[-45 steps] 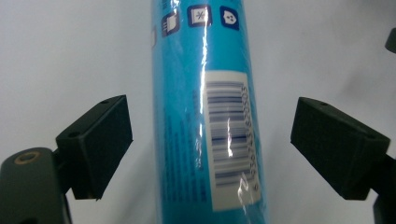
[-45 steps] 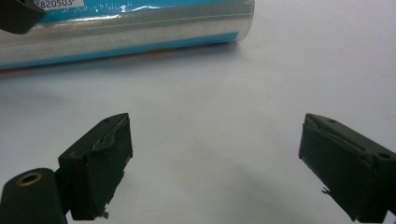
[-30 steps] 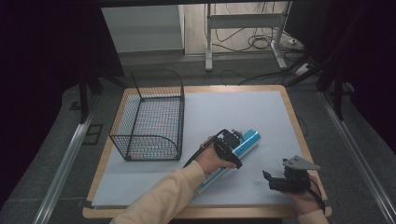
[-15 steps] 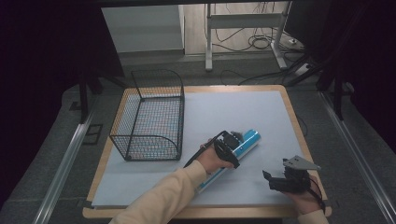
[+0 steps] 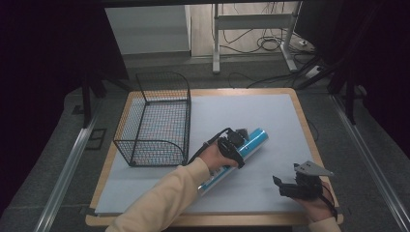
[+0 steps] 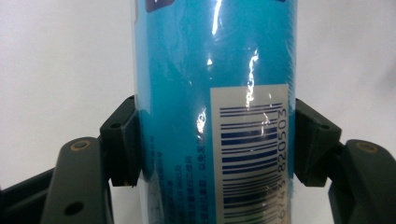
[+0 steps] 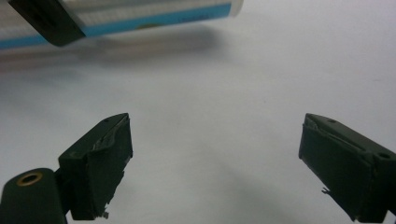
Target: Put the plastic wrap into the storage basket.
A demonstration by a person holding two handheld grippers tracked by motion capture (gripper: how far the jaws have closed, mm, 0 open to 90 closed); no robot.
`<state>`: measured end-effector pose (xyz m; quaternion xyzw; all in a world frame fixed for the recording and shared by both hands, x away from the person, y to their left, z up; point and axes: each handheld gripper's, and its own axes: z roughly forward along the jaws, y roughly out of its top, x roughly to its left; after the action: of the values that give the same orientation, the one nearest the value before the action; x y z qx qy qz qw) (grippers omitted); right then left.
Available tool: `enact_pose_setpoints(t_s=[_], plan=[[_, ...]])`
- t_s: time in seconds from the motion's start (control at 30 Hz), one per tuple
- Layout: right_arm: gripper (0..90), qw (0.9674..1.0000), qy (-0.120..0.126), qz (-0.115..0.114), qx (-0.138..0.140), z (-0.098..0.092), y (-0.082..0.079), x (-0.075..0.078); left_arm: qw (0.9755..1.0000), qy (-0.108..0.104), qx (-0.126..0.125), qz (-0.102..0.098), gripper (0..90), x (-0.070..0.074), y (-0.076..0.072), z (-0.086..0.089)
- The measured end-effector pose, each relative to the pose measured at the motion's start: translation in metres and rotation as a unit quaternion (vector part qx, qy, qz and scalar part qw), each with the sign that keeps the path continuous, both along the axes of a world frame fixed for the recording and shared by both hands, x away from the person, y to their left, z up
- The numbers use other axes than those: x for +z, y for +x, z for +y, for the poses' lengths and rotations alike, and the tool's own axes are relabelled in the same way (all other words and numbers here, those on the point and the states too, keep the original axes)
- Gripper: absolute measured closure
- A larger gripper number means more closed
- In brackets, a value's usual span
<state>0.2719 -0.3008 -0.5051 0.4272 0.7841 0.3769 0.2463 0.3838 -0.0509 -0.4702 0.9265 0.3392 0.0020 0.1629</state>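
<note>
A long blue tube (image 5: 256,137) with a white barcode label lies slanted on the white mat (image 5: 241,108). My left gripper (image 5: 238,141) is shut on its middle. In the left gripper view the tube (image 6: 210,84) runs upright between the jaws, and both pads press on its sides around the left gripper (image 6: 210,144). My right gripper (image 5: 280,186) rests open near the table's front right, apart from the tube. In the right gripper view the right gripper (image 7: 215,163) has only bare mat between its jaws, with the tube (image 7: 154,16) across the top.
A black wire basket (image 5: 154,121) stands on the left part of the mat, close to the left hand. The wooden table edge (image 5: 304,121) frames the mat. Beyond the table are floor cables and a metal stand (image 5: 251,24).
</note>
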Motion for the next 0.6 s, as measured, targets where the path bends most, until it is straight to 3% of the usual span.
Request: enact_pose_setpoints(t_s=[0.23,0.6], plan=[[9.9,1.0,0.0,-0.003,0.0,0.0,0.0,0.001,0.9999,-0.002,-0.009,-0.012,31.7,0.022,0.0,0.006],[9.9,1.0,0.001,-0.004,-0.002,-0.001,0.0,0.001,0.9997,-0.01,-0.014,-0.014,31.8,0.028,0.001,0.012]])
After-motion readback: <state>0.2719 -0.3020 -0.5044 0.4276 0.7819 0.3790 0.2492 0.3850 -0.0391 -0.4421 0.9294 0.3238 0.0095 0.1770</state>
